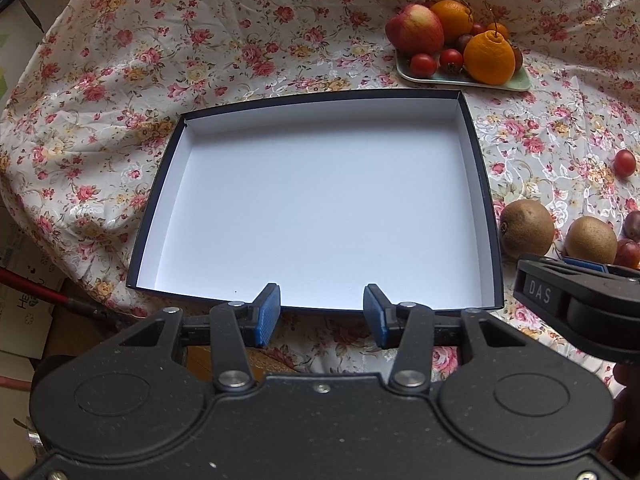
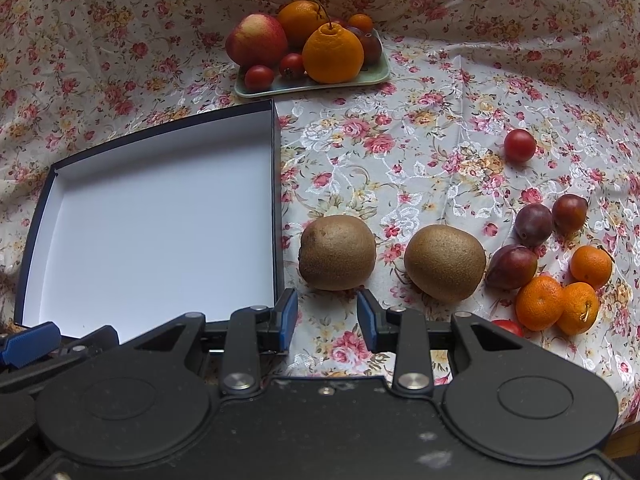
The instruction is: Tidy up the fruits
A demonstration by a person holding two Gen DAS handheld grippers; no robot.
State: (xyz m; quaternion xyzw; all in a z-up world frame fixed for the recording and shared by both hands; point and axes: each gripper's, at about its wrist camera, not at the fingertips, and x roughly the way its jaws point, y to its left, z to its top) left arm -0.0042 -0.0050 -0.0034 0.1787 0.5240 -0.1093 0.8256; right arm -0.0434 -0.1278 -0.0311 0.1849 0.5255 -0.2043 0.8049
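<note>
A shallow dark box (image 1: 482, 184) with a bare white inside lies on the flowered cloth; the right wrist view shows it (image 2: 275, 184) at the left. My left gripper (image 1: 321, 316) hovers open at its near edge, holding nothing. My right gripper (image 2: 327, 322) is open just short of the left kiwi (image 2: 337, 252); a second kiwi (image 2: 445, 262) lies to its right. Both kiwis (image 1: 527, 234) (image 1: 591, 240) sit right of the box. A green plate (image 2: 312, 84) at the back carries an apple (image 2: 256, 40), oranges (image 2: 333, 54) and small red fruits.
Loose on the cloth at the right lie three plums (image 2: 533, 224), three mandarins (image 2: 540, 303) and a cherry tomato (image 2: 519, 145). Another red fruit (image 2: 508, 326) peeks out behind my right gripper's frame. The cloth falls off the table edge at the left, over cardboard boxes (image 1: 20, 280).
</note>
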